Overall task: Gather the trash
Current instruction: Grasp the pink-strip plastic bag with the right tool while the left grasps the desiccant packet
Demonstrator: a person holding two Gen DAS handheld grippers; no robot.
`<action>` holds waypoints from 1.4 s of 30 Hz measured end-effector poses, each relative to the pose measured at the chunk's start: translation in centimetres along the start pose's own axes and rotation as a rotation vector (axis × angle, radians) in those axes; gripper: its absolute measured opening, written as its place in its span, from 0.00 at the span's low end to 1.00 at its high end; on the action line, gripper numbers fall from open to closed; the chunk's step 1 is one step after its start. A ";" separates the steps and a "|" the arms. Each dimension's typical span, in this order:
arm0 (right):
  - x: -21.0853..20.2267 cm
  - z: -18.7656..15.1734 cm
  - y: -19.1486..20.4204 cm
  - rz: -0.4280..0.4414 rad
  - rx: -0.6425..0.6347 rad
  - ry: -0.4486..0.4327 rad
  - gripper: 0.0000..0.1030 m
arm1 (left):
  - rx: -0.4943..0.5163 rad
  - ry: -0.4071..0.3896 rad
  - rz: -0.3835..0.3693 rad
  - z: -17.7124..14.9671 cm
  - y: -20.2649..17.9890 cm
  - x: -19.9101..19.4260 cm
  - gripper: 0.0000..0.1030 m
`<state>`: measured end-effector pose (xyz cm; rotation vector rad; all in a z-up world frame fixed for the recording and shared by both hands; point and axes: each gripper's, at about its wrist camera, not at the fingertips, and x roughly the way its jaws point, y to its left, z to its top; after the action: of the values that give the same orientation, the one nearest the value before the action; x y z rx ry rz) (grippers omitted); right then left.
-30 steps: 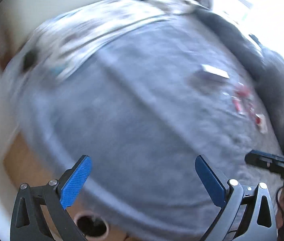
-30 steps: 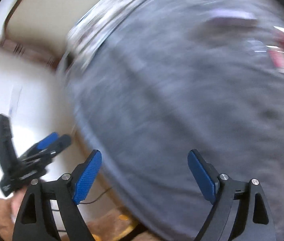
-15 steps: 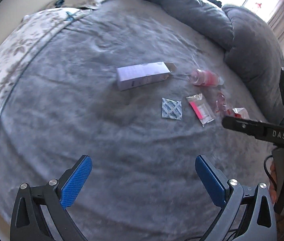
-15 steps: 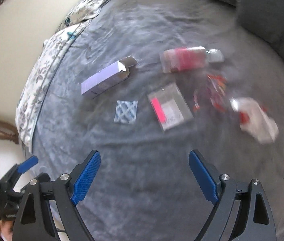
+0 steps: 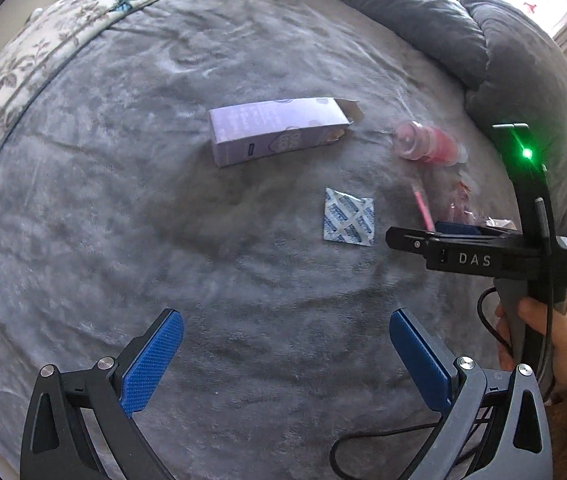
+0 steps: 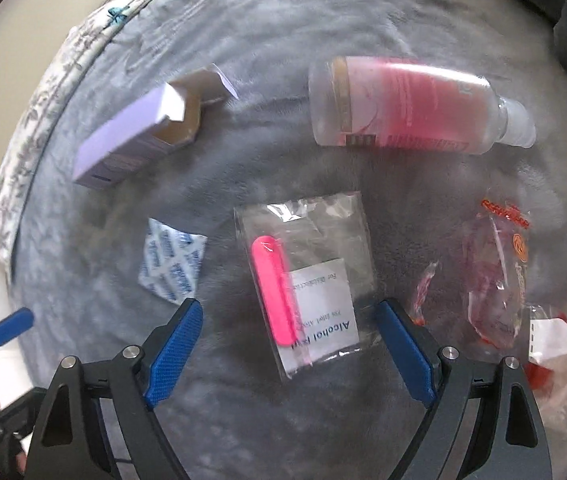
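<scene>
Lying between R gripper (image 6: 289, 350) jaws, untouched: clear pouch (image 6: 303, 280).

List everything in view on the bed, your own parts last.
blanket: 1, grey, covers the bed
floral bedding: 1, white patterned, far left edge
carton: 1, lilac, lying open-ended, left of the bottle
bottle: 1, clear with pink label, on its side
sachet: 1, blue-white, below the carton
clear bag: 1, holds a pink stick and alcohol pad
wrappers: several, clear and red, right side
left gripper: jaws open, empty
right gripper: jaws open over the clear bag
</scene>
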<state>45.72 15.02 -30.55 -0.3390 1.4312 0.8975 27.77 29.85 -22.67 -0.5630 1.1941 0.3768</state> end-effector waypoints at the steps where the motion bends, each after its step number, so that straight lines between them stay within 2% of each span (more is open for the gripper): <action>1: 0.1 0.0 0.2 -0.006 -0.009 -0.006 0.87 | -0.004 0.001 0.000 0.0 0.1 0.1 1.00; 3: 0.4 -0.1 0.6 -0.022 -0.040 -0.020 0.86 | -0.015 0.005 -0.003 0.1 0.2 0.4 1.00; 5: 0.3 0.0 0.6 -0.046 -0.046 -0.033 0.76 | -0.014 0.007 -0.001 0.3 0.1 0.8 1.00; 7: 0.0 0.4 0.3 -0.073 -0.039 -0.039 0.55 | -0.006 0.010 0.001 0.6 -0.2 1.0 1.00; 11: -0.6 0.7 0.1 -0.111 -0.063 -0.047 0.32 | 0.017 0.012 0.001 1.3 -1.1 1.7 1.00; 13: -1.0 0.8 -0.1 -0.109 -0.069 -0.052 0.06 | 0.027 0.012 -0.002 1.6 -1.7 2.0 1.00; 21: -4.1 -0.7 -1.6 -0.069 -0.052 -0.112 0.06 | 0.066 0.024 -0.033 3.9 -5.1 4.8 1.00; 25: -5.3 -0.9 -1.7 -0.064 -0.050 -0.122 0.06 | 0.074 0.040 -0.018 5.1 -6.3 7.0 1.00; 31: -6.6 -1.3 -2.4 -0.030 -0.029 -0.135 0.06 | 0.069 0.055 -0.027 5.9 -7.0 9.8 1.00; 35: -7.1 -1.8 -2.5 -0.011 -0.025 -0.137 0.06 | 0.058 0.033 -0.033 5.9 -6.9 9.8 0.98; 36: -7.2 -2.0 -2.5 -0.006 -0.026 -0.137 0.06 | 0.058 0.034 -0.020 5.9 -6.8 9.8 0.83; 37: -7.3 -2.1 -2.5 0.000 -0.025 -0.138 0.06 | 0.067 0.036 0.032 5.7 -6.7 9.6 0.68; 38: -7.3 -2.2 -2.5 0.002 -0.025 -0.136 0.06 | 0.088 0.030 0.104 5.6 -6.7 9.3 0.44; 39: -7.3 -2.3 -2.5 0.006 -0.023 -0.135 0.06 | 0.089 0.026 0.099 5.7 -6.6 9.1 0.34; 40: -7.4 -2.5 -2.5 0.010 -0.019 -0.136 0.06 | 0.071 0.033 0.059 5.8 -6.3 9.0 0.29; 42: -7.5 -2.7 -2.5 0.018 -0.013 -0.135 0.06 | 0.043 0.038 0.029 6.1 -5.5 8.7 0.21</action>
<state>46.37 9.11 -24.69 -0.2708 1.3066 0.9277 38.39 28.93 -28.18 -0.5175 1.2456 0.3658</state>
